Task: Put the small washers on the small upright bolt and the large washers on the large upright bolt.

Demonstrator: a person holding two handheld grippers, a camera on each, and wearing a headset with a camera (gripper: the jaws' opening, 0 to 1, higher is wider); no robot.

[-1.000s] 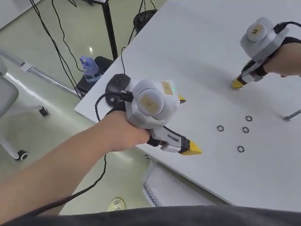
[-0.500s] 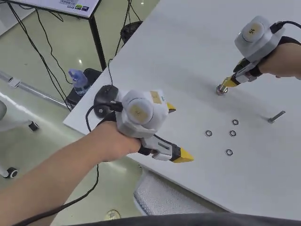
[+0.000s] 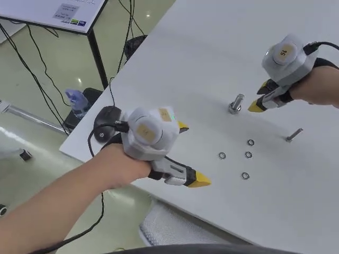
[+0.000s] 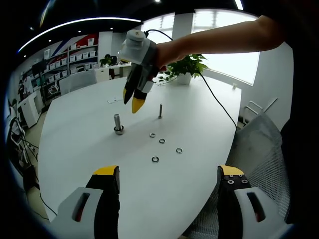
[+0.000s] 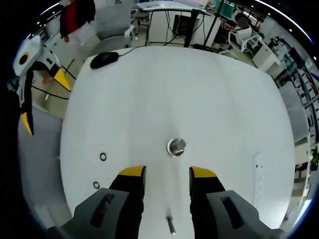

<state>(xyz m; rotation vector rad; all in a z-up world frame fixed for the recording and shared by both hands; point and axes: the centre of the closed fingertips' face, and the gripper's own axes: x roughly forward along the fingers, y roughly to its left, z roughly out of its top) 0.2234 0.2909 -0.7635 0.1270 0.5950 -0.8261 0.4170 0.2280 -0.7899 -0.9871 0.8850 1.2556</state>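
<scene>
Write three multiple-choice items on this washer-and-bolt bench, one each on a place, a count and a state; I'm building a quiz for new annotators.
1. Where does the large upright bolt stand?
A. just ahead of the right tongs
B. inside a box
C. on the floor

2. How many washers lie loose on the table?
A. two
B. four
C. seven

3. How do the left tongs stand?
A. open and empty
B. shut on a washer
C. shut on a bolt

Key:
1 A: the right gripper view shows the bolt's top just beyond the tips.
2 B: the head view shows four rings.
3 A: the jaws stand wide apart, with nothing between them.
</scene>
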